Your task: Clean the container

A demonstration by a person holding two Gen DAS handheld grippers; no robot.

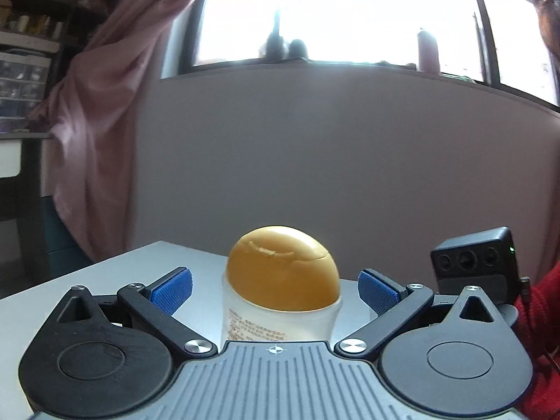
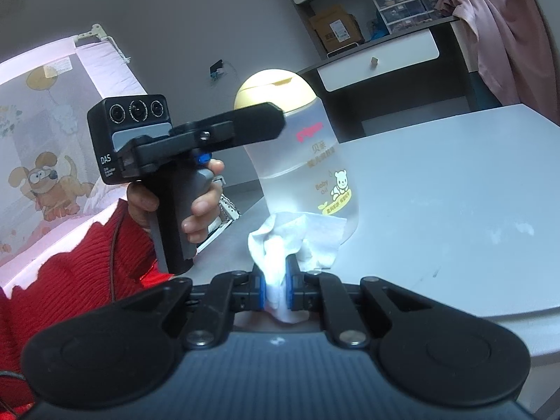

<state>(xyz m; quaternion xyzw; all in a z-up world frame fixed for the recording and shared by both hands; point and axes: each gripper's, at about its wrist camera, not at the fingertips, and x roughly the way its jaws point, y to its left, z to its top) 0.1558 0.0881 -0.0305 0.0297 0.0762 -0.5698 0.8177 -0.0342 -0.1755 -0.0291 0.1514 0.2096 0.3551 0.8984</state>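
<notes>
The bottle [image 2: 308, 164] stands upright on the table [image 2: 455, 210], a clear plastic baby-oil bottle with a rounded yellow cap [image 1: 281, 267]. It looks light and nearly empty, so it would likely tip or skate under a sideways push. The smooth, possibly oily wall may be slippery, while the plastic should be stiff enough to take a squeeze. The best hold looks like the shoulder just under the cap, where the body narrows.

The left tongs [image 1: 274, 288] are spread wide, blue pads [image 1: 376, 292] on either side of the cap and not touching it. The right tongs [image 2: 275, 285] are clenched on a crumpled white wipe [image 2: 297, 236], soft and limp, its loose folds lying against the bottle's base. A hand [image 2: 175, 203] in a red sleeve [image 2: 70, 273] holds the left grip.
</notes>
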